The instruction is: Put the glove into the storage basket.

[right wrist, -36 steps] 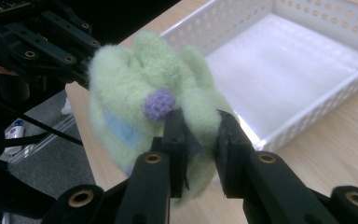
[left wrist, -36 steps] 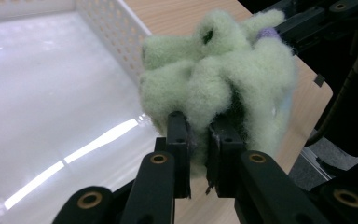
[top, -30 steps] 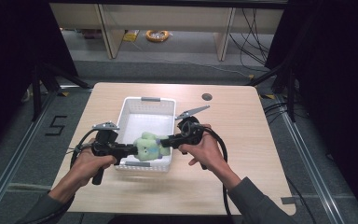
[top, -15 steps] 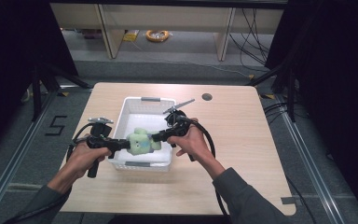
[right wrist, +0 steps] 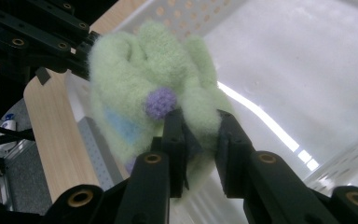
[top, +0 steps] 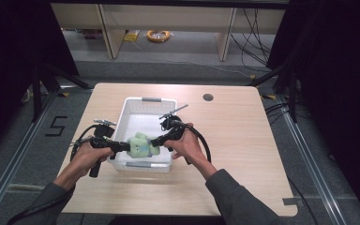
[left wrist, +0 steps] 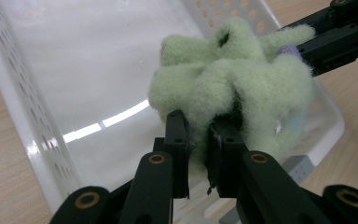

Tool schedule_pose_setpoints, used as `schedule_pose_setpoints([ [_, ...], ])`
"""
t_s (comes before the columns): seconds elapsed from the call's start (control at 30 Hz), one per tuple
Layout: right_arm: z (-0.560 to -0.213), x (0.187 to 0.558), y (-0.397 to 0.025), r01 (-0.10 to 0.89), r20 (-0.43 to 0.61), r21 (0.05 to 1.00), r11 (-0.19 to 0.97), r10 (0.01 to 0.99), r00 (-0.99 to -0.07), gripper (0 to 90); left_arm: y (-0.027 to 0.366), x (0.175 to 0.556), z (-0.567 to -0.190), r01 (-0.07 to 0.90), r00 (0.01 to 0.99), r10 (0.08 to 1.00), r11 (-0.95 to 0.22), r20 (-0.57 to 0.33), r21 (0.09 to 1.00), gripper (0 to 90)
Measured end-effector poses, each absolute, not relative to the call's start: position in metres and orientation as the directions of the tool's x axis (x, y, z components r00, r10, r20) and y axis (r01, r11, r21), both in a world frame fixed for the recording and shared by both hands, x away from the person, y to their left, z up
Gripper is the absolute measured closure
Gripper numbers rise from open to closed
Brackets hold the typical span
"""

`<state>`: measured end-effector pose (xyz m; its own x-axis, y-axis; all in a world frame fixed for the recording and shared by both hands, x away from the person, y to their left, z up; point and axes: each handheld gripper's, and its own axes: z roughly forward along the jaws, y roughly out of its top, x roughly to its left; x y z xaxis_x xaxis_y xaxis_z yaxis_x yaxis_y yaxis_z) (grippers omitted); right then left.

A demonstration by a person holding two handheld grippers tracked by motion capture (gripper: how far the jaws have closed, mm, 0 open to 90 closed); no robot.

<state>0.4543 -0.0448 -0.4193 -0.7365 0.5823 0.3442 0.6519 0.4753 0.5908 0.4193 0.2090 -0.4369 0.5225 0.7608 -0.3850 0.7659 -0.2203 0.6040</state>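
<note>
1. While both forearms come in from the near edge of the desk [top: 243,154], the person's left hand [top: 90,157] and right hand [top: 187,147] each wrap a hand-held gripper, one on either side of the white basket [top: 143,100].
2. Left hand-held gripper [top: 122,147] is clamped on the green plush toy [top: 140,145]. In the left gripper view its jaws sit close together with a fold of green fuzz [left wrist: 233,88] pinched between them.
3. Right hand-held gripper [top: 155,140] has the same toy from the other side. In the right gripper view the jaws squeeze the fluff right next to a little purple dot [right wrist: 161,103], with a pale blue patch [right wrist: 121,126] just beside that.
4. So the toy hangs between the two, over the near part of the basket. It looks lifted off the basket floor, though I can't tell for sure.
5. Basket walls have rows of round holes [left wrist: 214,9] and the bare bottom [right wrist: 298,65] is shiny.
6. Farther back on the desk is a round dark grommet hole [top: 208,97], well apart from the basket.
7. Past the far edge, on the floor, lies a coil of orange cable [top: 158,35].
</note>
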Motion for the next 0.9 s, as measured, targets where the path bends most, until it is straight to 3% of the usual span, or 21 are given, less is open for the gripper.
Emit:
schedule_pose_setpoints([
  [0.27, -0.434, 0.455, -0.040, 0.670, 0.326, 0.552, 0.496, 0.612, -0.721, 75.4, 0.207, 0.424, -0.449, 0.777, 0.534, 0.763, -0.273, -0.364, 0.567, 78.2],
  [0.33, -0.435, 0.455, -0.039, 0.673, 0.320, 0.548, 0.496, 0.619, -0.717, 75.3, 0.204, 0.425, -0.452, 0.785, 0.510, 0.775, -0.242, -0.373, 0.570, 78.1],
  [0.9, -0.448, 0.456, -0.026, 0.670, 0.246, 0.489, 0.559, 0.648, -0.721, 72.0, 0.198, 0.428, -0.460, 0.764, 0.549, 0.794, -0.349, -0.263, 0.543, 72.7],
])
